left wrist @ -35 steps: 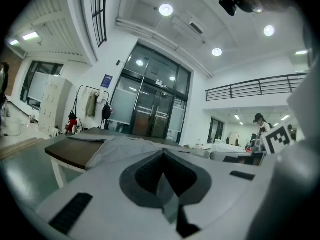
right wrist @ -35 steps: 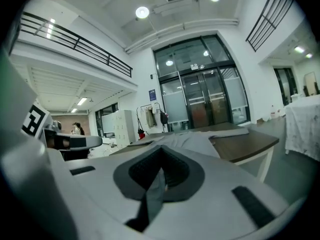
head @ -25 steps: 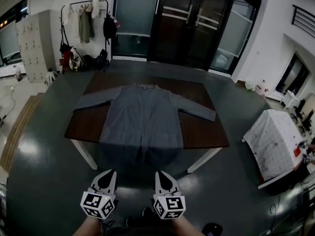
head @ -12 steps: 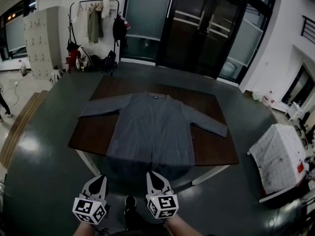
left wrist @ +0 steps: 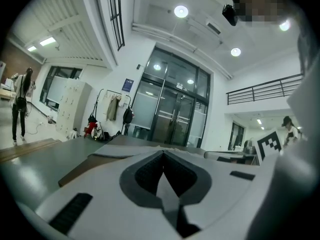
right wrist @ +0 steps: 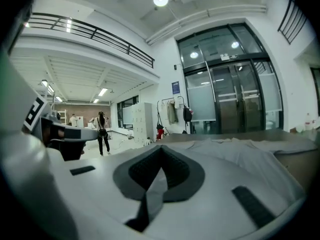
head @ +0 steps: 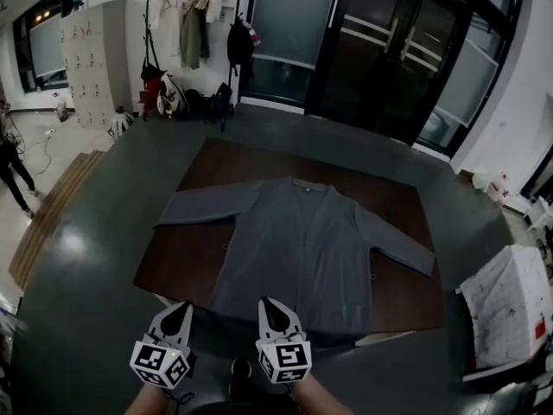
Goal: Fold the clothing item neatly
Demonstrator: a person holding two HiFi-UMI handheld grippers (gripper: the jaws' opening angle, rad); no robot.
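Observation:
A grey long-sleeved garment (head: pixel 298 253) lies spread flat on a dark brown table (head: pixel 186 262), collar at the far side, both sleeves stretched outward, hem hanging over the near edge. My left gripper (head: pixel 181 308) is shut and empty, just short of the table's near edge, left of the hem. Beside it my right gripper (head: pixel 266 304) is shut and empty too, its tip at the hem's near edge. In the left gripper view the left gripper (left wrist: pixel 162 154) points over the table. The garment (right wrist: pixel 240 151) shows ahead of the right gripper (right wrist: pixel 161 149) in the right gripper view.
A coat rack (head: pixel 194 24) with hanging clothes and bags stands at the back wall beside glass doors (head: pixel 380 50). Lockers (head: pixel 91 63) line the left. A white covered table (head: pixel 505 305) is at the right. A person (head: pixel 10 158) stands at the far left.
Both grippers and the head camera have come forward to the table; the garment now lies nearer and larger. Jaws stay shut.

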